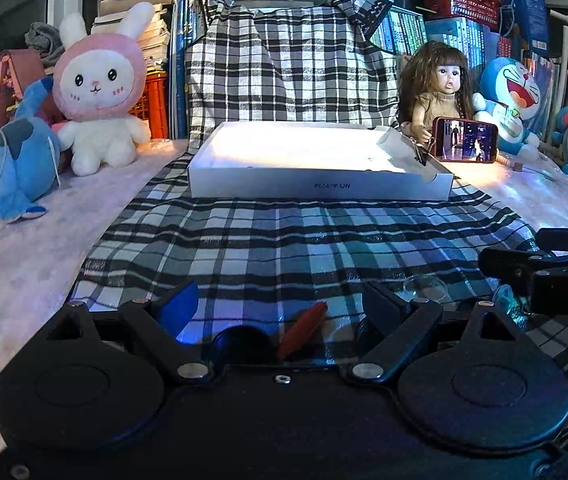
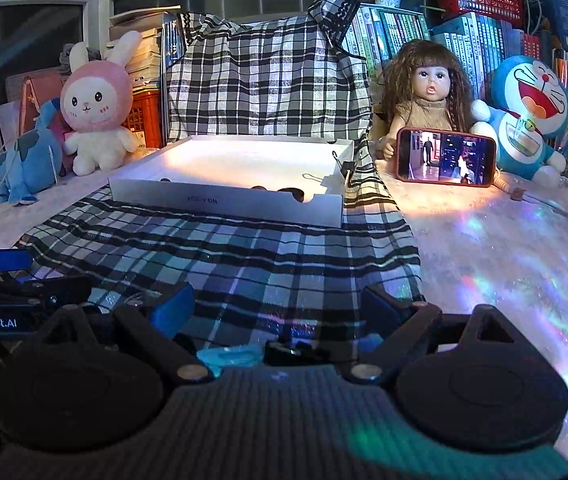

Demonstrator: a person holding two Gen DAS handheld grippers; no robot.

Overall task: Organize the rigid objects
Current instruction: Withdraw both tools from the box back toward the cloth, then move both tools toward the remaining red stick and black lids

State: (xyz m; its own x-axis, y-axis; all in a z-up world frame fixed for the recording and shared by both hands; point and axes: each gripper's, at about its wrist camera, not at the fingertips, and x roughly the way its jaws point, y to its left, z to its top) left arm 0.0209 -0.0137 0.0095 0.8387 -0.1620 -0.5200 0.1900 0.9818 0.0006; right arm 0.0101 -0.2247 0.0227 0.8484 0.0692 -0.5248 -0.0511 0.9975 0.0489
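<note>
Two hand-held grippers low over the checked cloth, both spread wide, gripping nothing.
Left hand-held gripper over a red object; right hand-held gripper beside it; white box beyond on the desk.

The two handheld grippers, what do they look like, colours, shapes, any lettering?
Both are black plastic with linkage arms on silver pivot pins, two round black discs at the base, and blue-padded fingers. The left gripper has a smooth black body; the right gripper has a ribbed, carbon-weave one. White lettering marks their sides: "DAS" and "enRobot.AI", both cut off. No hands or sleeves show.
</note>
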